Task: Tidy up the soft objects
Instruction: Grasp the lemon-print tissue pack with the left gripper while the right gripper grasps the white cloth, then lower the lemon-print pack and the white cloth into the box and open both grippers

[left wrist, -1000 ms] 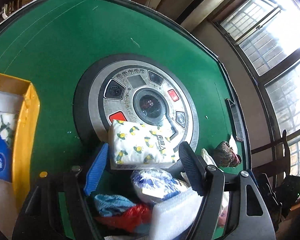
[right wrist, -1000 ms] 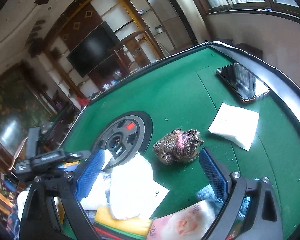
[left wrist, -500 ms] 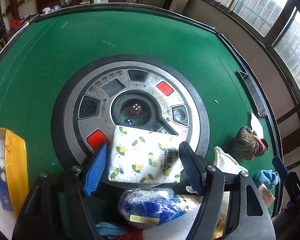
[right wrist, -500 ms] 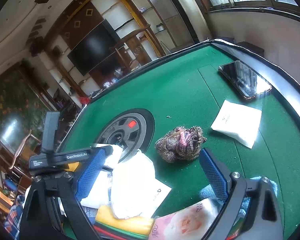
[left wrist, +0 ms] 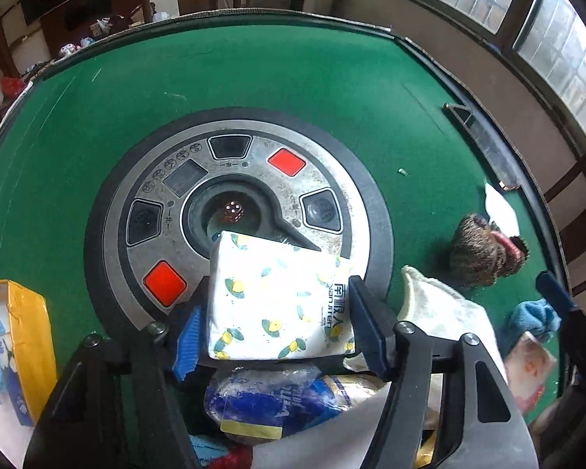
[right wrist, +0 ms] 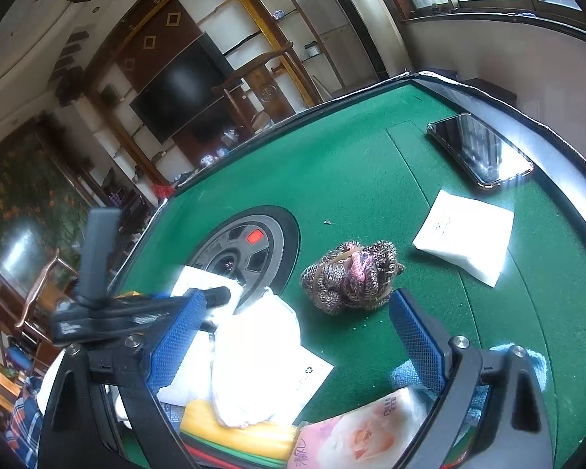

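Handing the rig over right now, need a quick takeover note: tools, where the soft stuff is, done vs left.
Left tool: jaws closing on the lemon-print tissue pack, which sits between the pads over the table's round centre console.
Right tool: open, empty, hovering just short of the knitted hat.
Yellow box at the left edge already holds some packs.
Left on the green table: hat, flat white packet, white cloth, blue cloth, pink tissue pack, blue-print bag.
Phone is not soft.
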A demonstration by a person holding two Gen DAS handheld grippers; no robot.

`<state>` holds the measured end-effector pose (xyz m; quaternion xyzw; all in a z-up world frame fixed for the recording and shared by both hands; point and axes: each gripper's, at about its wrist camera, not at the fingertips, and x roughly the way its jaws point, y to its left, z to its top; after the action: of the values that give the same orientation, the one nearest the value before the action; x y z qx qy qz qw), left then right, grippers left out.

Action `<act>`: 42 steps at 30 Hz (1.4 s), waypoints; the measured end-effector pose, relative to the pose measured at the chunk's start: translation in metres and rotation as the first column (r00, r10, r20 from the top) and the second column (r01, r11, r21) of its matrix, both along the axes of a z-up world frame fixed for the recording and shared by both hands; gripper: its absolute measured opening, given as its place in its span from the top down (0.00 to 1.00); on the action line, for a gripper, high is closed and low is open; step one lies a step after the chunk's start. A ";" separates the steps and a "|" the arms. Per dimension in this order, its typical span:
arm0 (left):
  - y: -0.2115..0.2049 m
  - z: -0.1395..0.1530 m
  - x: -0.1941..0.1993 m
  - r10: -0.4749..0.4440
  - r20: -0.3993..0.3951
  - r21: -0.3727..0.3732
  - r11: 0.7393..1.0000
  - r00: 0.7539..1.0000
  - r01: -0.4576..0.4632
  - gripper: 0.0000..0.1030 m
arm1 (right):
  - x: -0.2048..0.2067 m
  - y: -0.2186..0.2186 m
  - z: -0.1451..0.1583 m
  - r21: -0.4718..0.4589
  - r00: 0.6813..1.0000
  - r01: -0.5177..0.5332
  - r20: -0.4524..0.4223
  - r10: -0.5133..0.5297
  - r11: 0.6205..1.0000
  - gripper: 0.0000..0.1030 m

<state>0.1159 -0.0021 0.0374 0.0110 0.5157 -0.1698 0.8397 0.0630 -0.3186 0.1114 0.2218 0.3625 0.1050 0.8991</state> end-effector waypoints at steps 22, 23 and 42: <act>0.197 0.070 -0.134 0.284 0.133 -0.339 0.913 0.949 -0.226 0.37 | 0.006 0.070 -0.025 -0.189 0.971 -0.220 -0.131 0.198 0.957 0.83; 0.207 0.070 -0.136 0.302 0.133 -0.343 0.908 0.944 -0.242 0.37 | 0.004 0.067 -0.023 -0.173 0.974 -0.213 -0.120 0.194 0.962 0.83; 0.313 0.005 -0.068 0.507 -0.007 -0.232 0.838 0.862 -0.494 0.36 | -0.014 0.188 0.050 -0.153 0.922 -0.385 -0.020 0.386 0.910 0.83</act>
<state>0.0481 0.3113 0.0426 -0.2150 0.4546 -0.0019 0.8644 0.0489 -0.1309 0.1611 0.0754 0.4013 0.2533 0.8770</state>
